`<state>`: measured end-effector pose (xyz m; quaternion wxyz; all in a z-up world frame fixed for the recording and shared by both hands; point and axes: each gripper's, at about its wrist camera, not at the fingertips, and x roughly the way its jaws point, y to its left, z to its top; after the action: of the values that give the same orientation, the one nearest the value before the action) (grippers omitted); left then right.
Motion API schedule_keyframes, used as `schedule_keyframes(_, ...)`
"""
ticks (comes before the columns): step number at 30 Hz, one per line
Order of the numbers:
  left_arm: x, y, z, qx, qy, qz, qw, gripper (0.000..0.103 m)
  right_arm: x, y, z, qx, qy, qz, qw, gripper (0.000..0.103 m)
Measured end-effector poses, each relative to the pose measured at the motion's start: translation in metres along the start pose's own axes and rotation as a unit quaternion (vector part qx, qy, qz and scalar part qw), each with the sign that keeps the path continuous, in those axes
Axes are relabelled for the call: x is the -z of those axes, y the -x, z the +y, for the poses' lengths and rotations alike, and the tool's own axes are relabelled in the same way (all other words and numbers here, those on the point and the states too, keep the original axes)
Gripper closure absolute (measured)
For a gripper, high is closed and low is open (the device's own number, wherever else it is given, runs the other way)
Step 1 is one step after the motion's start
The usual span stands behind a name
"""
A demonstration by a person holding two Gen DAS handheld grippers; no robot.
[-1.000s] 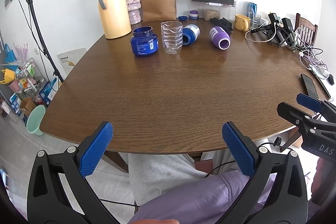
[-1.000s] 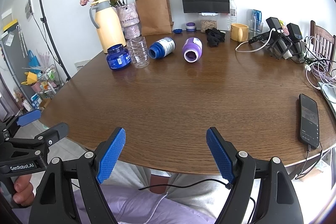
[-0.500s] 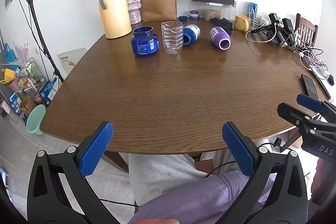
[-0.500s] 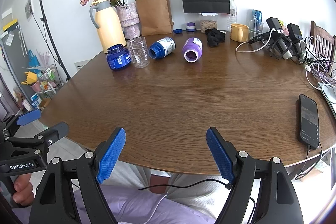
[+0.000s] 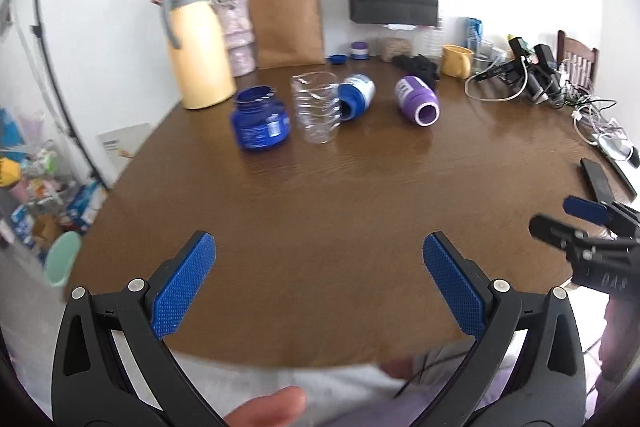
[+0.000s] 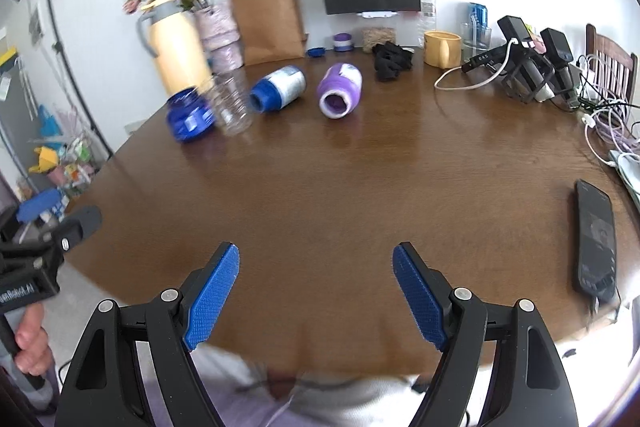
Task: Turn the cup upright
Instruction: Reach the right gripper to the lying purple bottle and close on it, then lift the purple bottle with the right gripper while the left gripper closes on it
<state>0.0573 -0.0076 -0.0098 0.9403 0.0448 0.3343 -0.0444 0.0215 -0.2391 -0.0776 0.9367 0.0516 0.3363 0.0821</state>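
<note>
A purple cup (image 5: 416, 99) lies on its side on the far part of the brown table (image 5: 340, 207), its mouth toward me; it also shows in the right wrist view (image 6: 341, 89). A blue-and-white cup (image 5: 356, 95) lies on its side just left of it, also in the right wrist view (image 6: 279, 89). A clear ribbed cup (image 5: 317, 107) and a dark blue jar (image 5: 260, 118) stand upright further left. My left gripper (image 5: 319, 279) and my right gripper (image 6: 316, 285) are both open and empty over the near table edge.
A yellow jug (image 5: 198, 57), flower vase, brown paper bag (image 5: 286, 23) and black bag stand at the back. A yellow mug (image 6: 442, 47), black cloth, cables and devices (image 6: 528, 67) fill the right side. A phone (image 6: 596, 239) lies near the right edge.
Both grippers have moved forward over the table edge, so the cups appear closer. Both stay open and empty.
</note>
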Motion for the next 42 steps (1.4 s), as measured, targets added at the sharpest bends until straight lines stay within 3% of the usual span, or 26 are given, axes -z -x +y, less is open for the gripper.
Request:
schedule_keyframes(5, -0.022, -0.052, 0.003, 0.03, 0.025, 0.04, 0.9984, 0.0, -0.047, -0.034, -0.018, -0.012, -0.026, -0.02, 0.999, 0.017)
schedule_keyframes(7, -0.034, -0.07, 0.004, 0.039, 0.04, 0.054, 0.997, 0.0, -0.066, -0.052, -0.023, -0.04, -0.034, -0.026, 0.998, 0.017)
schedule_keyframes(10, -0.055, -0.088, 0.002, 0.056, 0.038, 0.047, 0.9966, 0.0, -0.094, -0.079, -0.03, -0.068, -0.055, -0.044, 0.995, 0.017)
schedule_keyframes(12, -0.066, -0.094, 0.0, 0.06, 0.027, 0.034, 0.9972, 0.0, -0.111, -0.092, -0.027, -0.056, -0.043, -0.055, 0.996, 0.017)
schedule_keyframes(17, -0.091, -0.122, -0.002, 0.074, 0.023, 0.017, 0.9969, 0.0, -0.166, -0.155, -0.005, 0.023, 0.039, 0.002, 0.999, 0.017)
schedule_keyframes(21, -0.102, -0.145, 0.0, 0.079, 0.033, 0.036, 0.9957, 0.0, -0.182, -0.209, -0.008, 0.023, 0.02, 0.064, 0.997, 0.017)
schedule_keyframes(26, -0.1, -0.154, -0.003, 0.078, 0.018, 0.04, 0.996, 0.0, -0.181, -0.232, -0.017, 0.033, 0.016, 0.068, 0.997, 0.017)
schedule_keyframes(29, -0.097, -0.159, -0.007, 0.079, 0.01, 0.047, 0.9957, 0.0, -0.177, -0.235, -0.022, 0.008, 0.007, 0.081, 0.997, 0.035)
schedule_keyframes(35, -0.084, -0.153, -0.015, 0.095, -0.008, 0.064, 0.9934, 0.0, -0.149, -0.208, -0.015, -0.03, 0.026, 0.082, 0.996, 0.035)
schedule_keyframes(39, -0.062, -0.136, -0.016, 0.107, -0.034, 0.066, 0.9915, 0.0, -0.108, -0.17, -0.002, -0.092, 0.077, 0.098, 0.988, 0.035)
schedule_keyframes(42, -0.042, -0.132, -0.019, 0.089, -0.058, 0.081, 0.991, 0.0, -0.078, -0.142, 0.004, -0.142, 0.114, 0.103, 0.978, 0.035)
